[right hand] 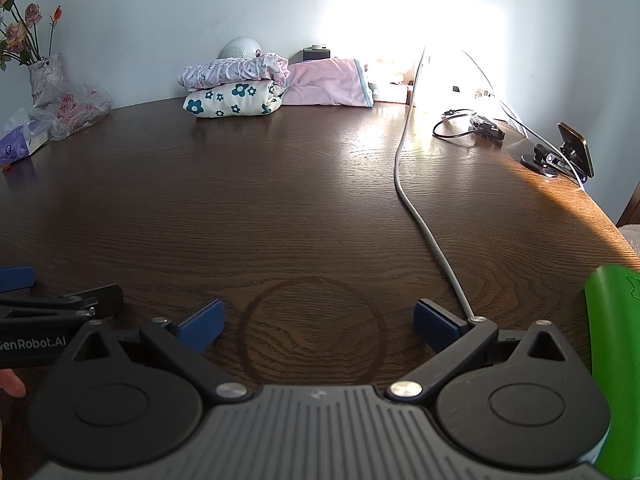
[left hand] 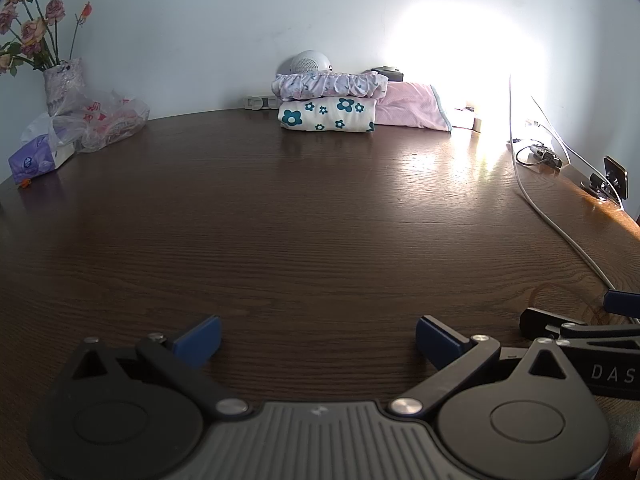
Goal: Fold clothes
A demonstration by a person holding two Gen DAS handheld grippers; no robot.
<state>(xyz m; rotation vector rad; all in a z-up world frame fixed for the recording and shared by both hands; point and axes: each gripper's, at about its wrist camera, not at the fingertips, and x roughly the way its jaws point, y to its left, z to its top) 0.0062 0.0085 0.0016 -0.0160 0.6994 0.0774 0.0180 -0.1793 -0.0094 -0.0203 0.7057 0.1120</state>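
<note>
The left gripper (left hand: pixel 318 338) has its jaws spread wide with nothing between them, low over the brown wooden table (left hand: pixel 280 220). The right gripper (right hand: pixel 318 326) is wide apart too, over a dark ring mark (right hand: pixel 312 330), just beside a grey cable (right hand: pixel 416 216). The folded clothes (left hand: pixel 328 100) sit stacked far away by the wall, touching a pink pillow (left hand: pixel 412 110).

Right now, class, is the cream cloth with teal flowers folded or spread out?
Folded: the flowered cloth lies as a compact, rounded bundle under a pink ruffled cloth at the table's far edge.
</note>
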